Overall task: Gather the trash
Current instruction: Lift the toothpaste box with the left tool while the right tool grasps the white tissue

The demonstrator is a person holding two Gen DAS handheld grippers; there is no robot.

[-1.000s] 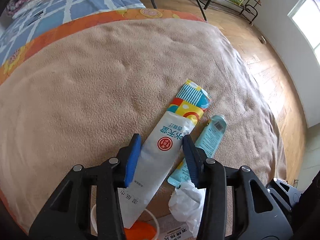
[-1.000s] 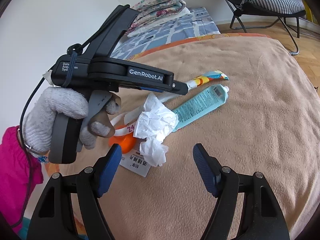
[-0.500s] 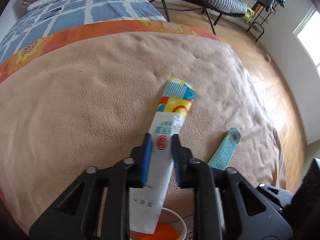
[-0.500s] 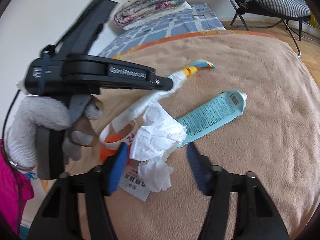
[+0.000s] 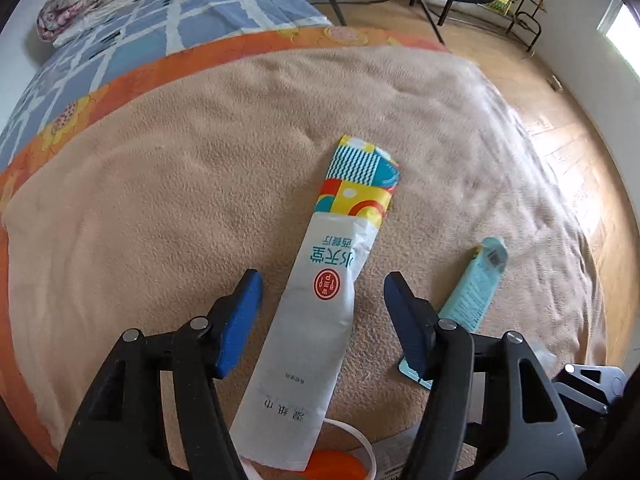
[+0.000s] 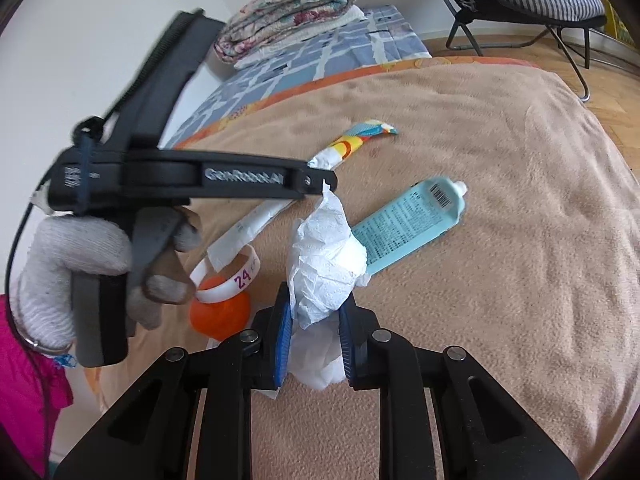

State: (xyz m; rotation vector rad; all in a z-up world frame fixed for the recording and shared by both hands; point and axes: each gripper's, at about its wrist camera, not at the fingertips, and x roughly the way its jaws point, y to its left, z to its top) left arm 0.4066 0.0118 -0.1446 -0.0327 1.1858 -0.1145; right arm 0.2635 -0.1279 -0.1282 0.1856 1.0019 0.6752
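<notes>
The left tongs (image 5: pixel 322 294) stood open, straddling the long wipe packet (image 5: pixel 316 320), which lay on the bed blanket (image 5: pixel 160 200) with its long axis running straight ahead between the jaws, the patterned end farthest away. That placed the left hand nearer the packet. The right tongs (image 6: pixel 314 330) were closed on the crumpled tissue (image 6: pixel 324 252), its top standing upright above them. On the blanket were one packet, one tissue, one teal tube (image 6: pixel 408 224) beside the tissue, one orange lid (image 6: pixel 220 314) and one white ring (image 6: pixel 228 276).
</notes>
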